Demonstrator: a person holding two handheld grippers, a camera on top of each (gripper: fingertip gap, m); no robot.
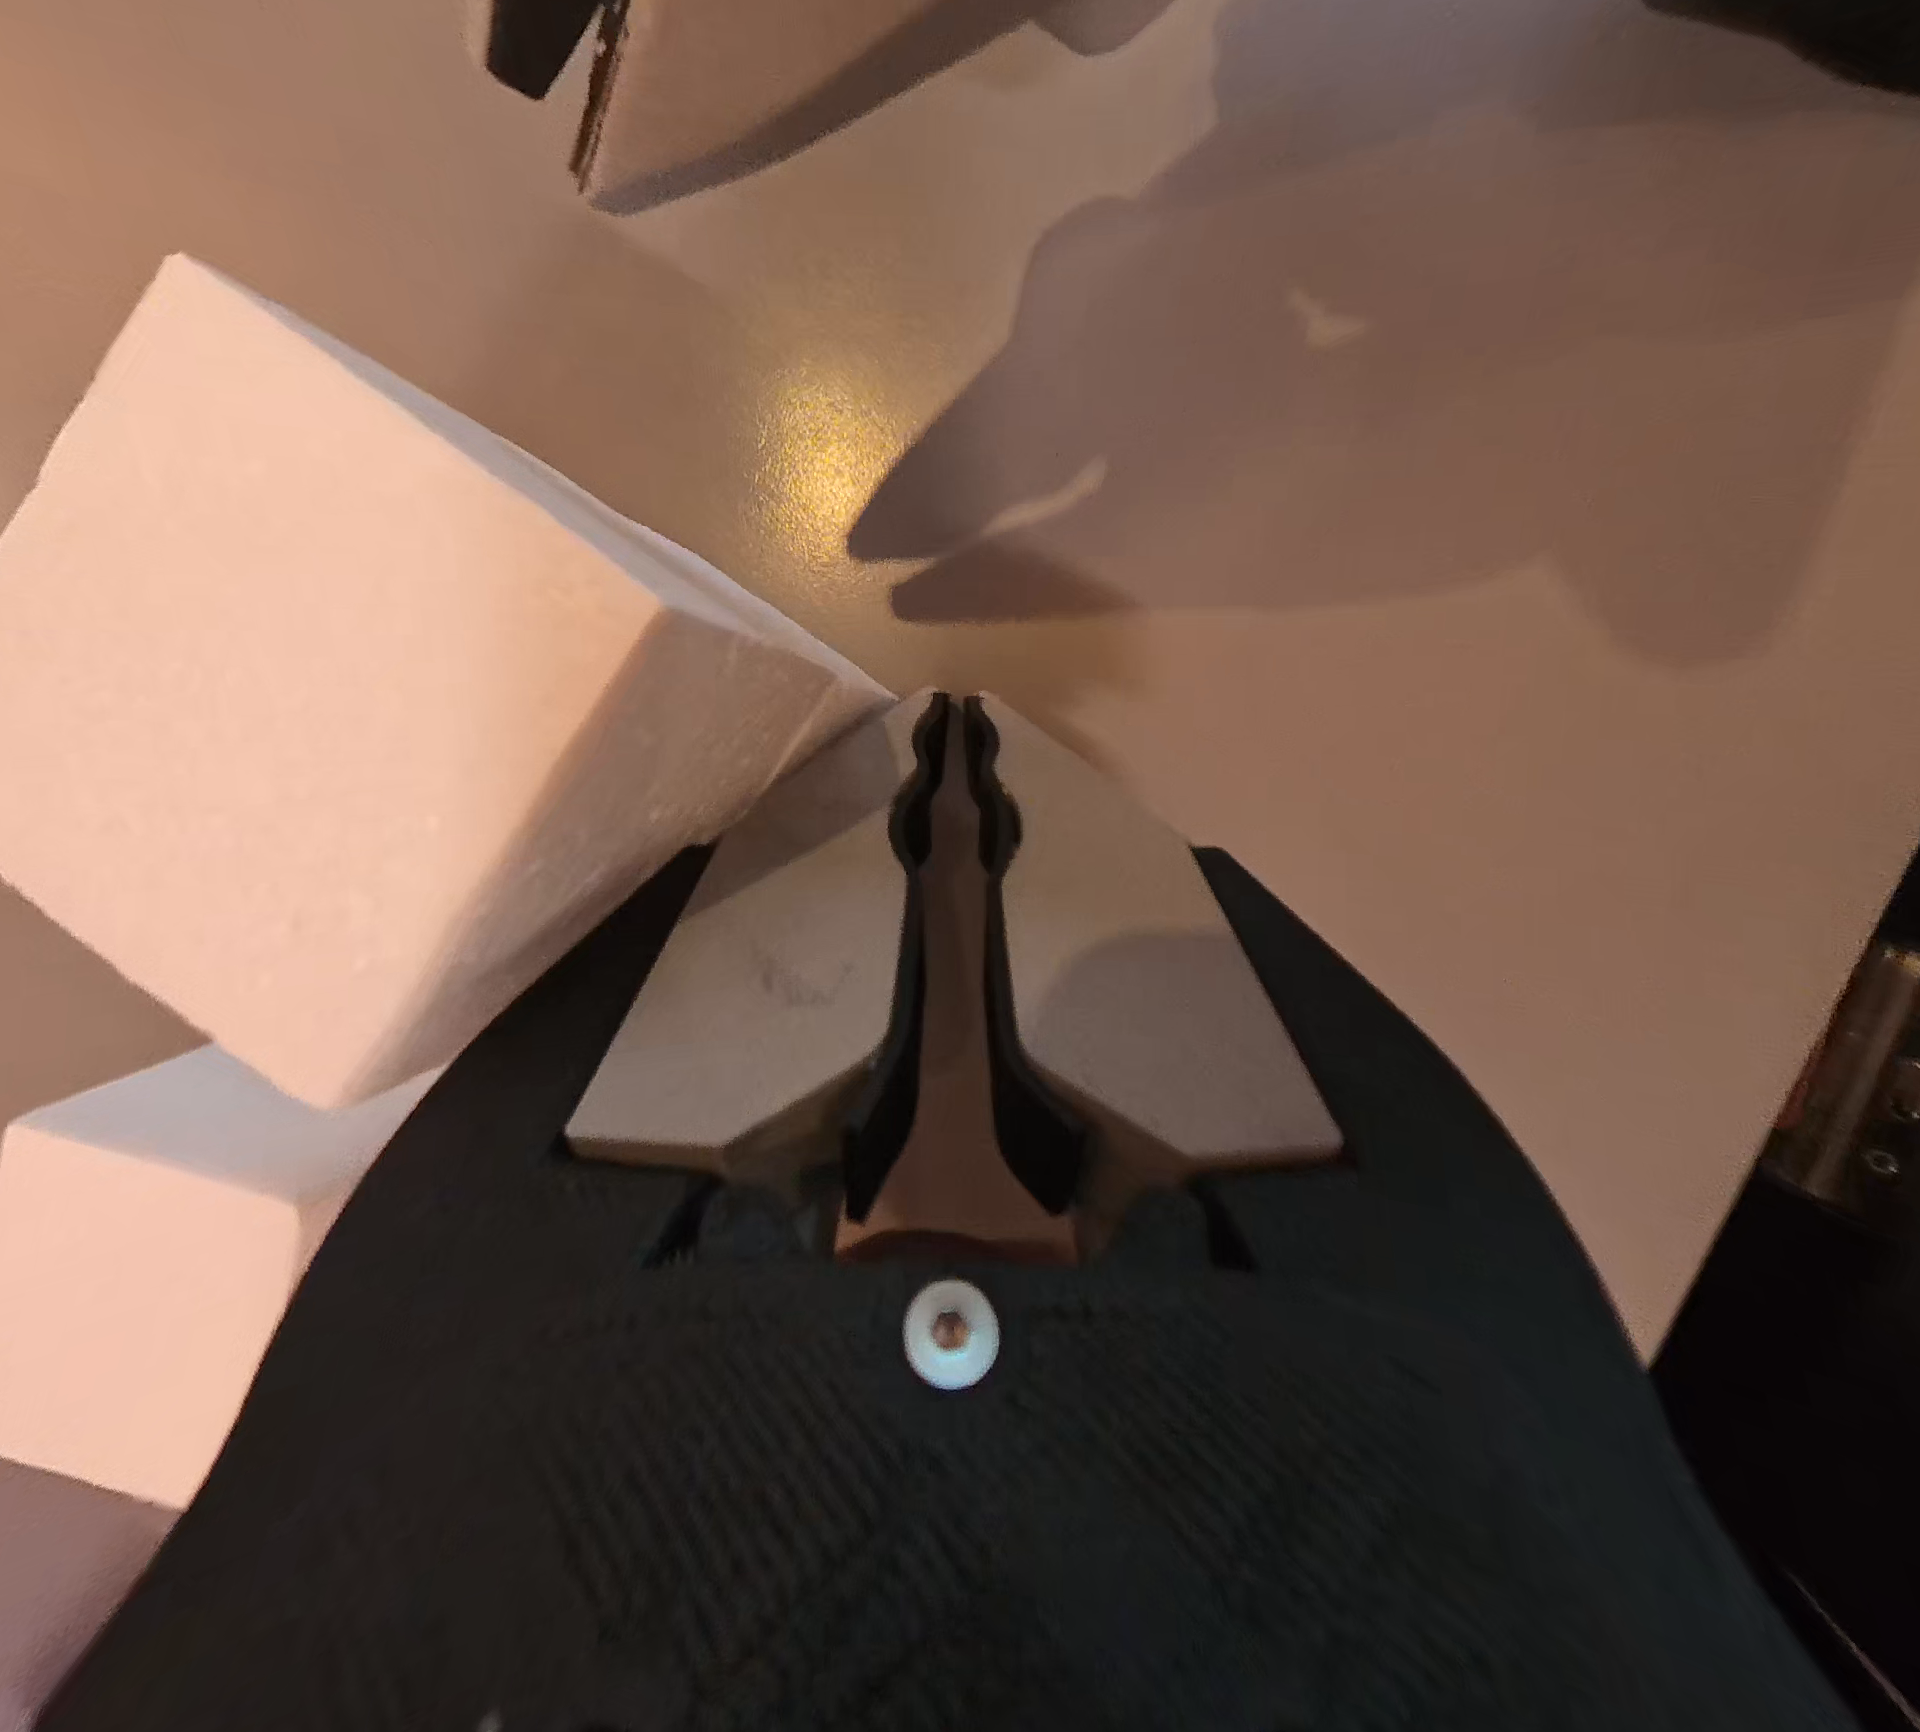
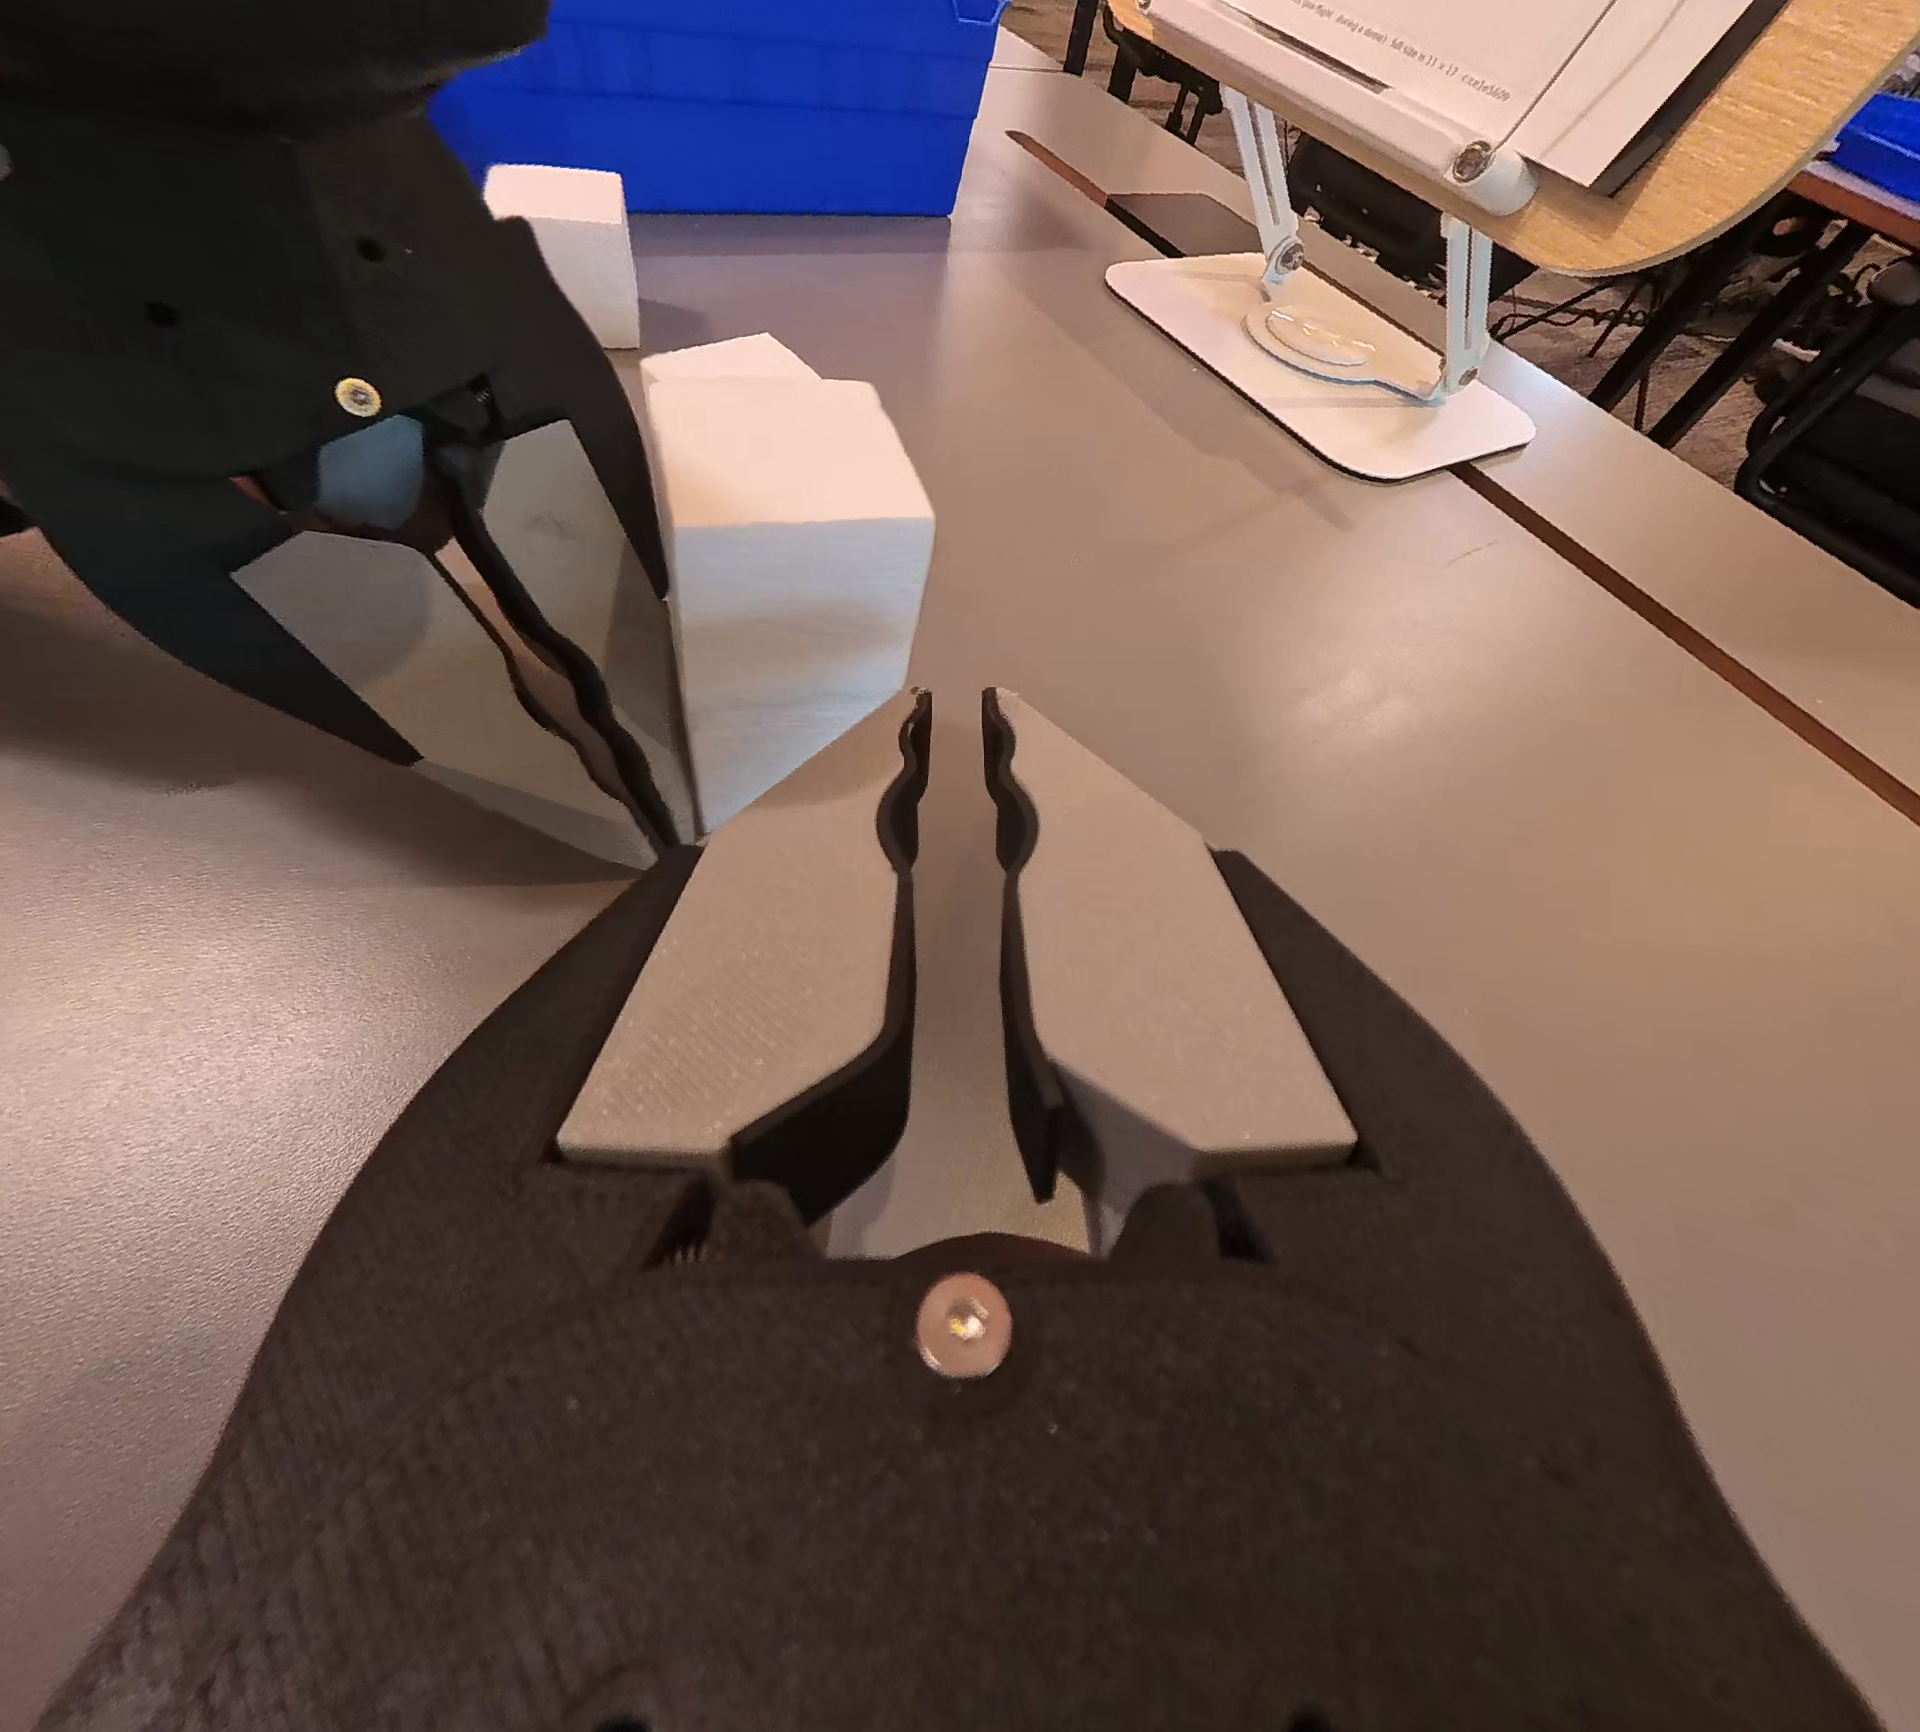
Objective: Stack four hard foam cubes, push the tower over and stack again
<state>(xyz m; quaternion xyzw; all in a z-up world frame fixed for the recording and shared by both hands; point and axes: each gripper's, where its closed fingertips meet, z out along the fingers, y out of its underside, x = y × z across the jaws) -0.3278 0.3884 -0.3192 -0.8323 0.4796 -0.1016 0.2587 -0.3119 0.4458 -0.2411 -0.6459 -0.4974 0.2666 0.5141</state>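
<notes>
left gripper (image 1: pixel 958 703): jaws nearly closed, empty, beside tilted foam cube (image 1: pixel 343 643)
right gripper (image 2: pixel 954 695): narrow gap, empty, above grey table (image 2: pixel 1299 695)

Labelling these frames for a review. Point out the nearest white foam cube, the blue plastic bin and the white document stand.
nearest white foam cube (image 2: pixel 800 581): right wrist view, front face.
blue plastic bin (image 2: pixel 727 113): right wrist view, front wall.
white document stand (image 2: pixel 1340 394): right wrist view, flat base plate.
</notes>
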